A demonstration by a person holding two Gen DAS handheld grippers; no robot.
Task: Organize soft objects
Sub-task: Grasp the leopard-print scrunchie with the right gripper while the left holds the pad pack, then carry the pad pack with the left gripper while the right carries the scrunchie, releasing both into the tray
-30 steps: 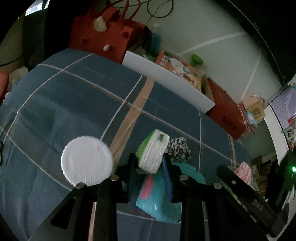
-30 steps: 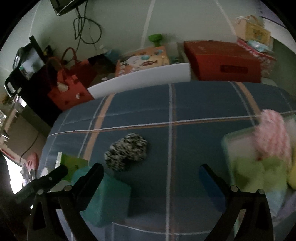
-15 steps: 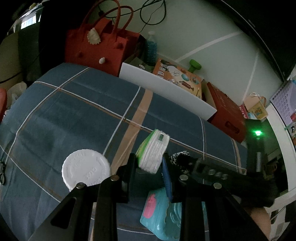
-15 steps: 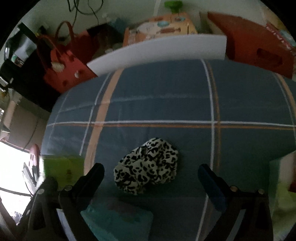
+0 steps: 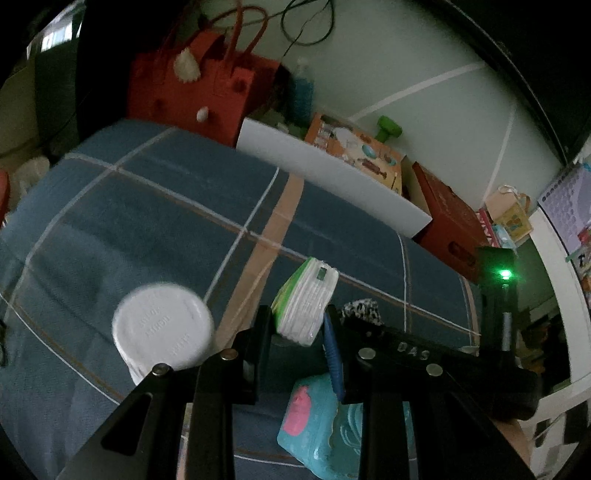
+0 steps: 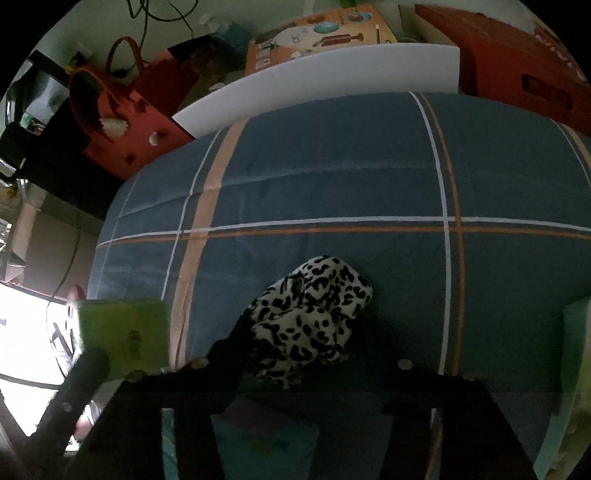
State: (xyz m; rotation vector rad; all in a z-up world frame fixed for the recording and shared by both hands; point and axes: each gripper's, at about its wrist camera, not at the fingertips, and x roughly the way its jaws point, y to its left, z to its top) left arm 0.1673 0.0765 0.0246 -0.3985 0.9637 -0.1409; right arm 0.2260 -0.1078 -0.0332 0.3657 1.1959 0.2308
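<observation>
Bedspread (image 5: 147,221) carries one teal pack (image 5: 317,424); left hand-held gripper (image 5: 299,332) pinches one tissue pack (image 5: 304,299), right's (image 6: 314,354) grip unclear.

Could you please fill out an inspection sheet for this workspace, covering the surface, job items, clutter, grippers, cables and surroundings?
Surface: blue plaid bedspread with white and orange stripes.
Job's things: green-and-white tissue pack held off the bedspread; leopard-print cloth lying on the bedspread; teal pack lying flat.
Clutter: round white lid on the bedspread.
Grippers: left gripper shut on the tissue pack; right gripper at the leopard-print cloth, fingers in shadow, state unclear.
Cables: black cable looped on the wall.
Surroundings: red bag, white board, red box.
</observation>
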